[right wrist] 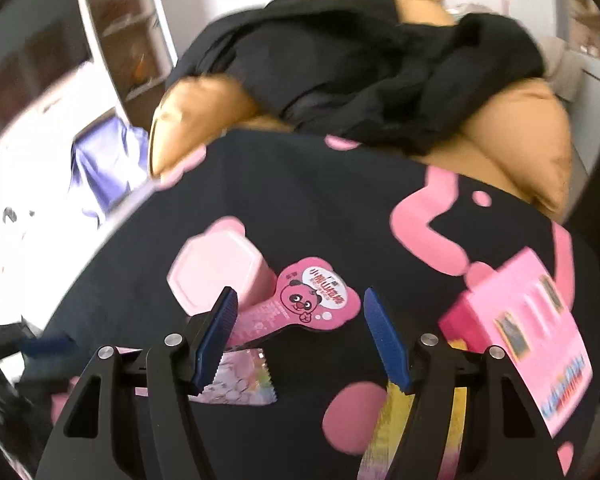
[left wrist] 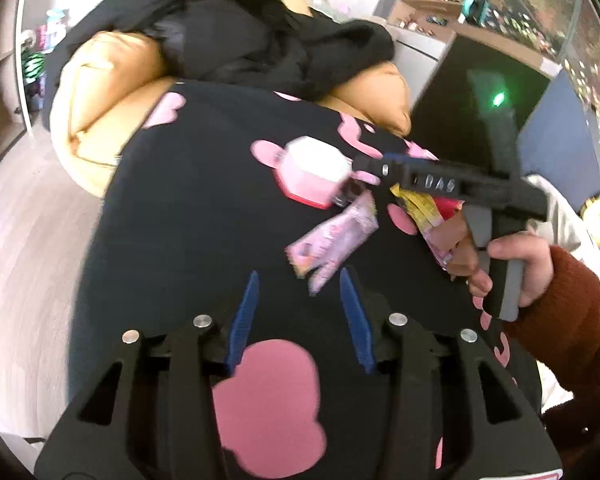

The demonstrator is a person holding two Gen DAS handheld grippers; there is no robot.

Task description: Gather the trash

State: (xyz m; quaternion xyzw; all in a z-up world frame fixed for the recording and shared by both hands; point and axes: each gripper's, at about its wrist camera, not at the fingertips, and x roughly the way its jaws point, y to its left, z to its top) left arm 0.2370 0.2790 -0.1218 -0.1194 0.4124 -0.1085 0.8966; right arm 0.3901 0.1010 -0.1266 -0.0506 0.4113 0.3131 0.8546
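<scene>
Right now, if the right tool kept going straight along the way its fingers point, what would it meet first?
Most likely the flat pink bear-face foil lid, which lies between and just ahead of the open right tool. The pale pink hexagonal plastic cup lies behind it to the left. Depth is unclear, so the black blanket could come first.

Two wrappers (right wrist: 242, 386) (right wrist: 384, 432) — one cup (right wrist: 216, 272), one box (right wrist: 528, 328)
</scene>
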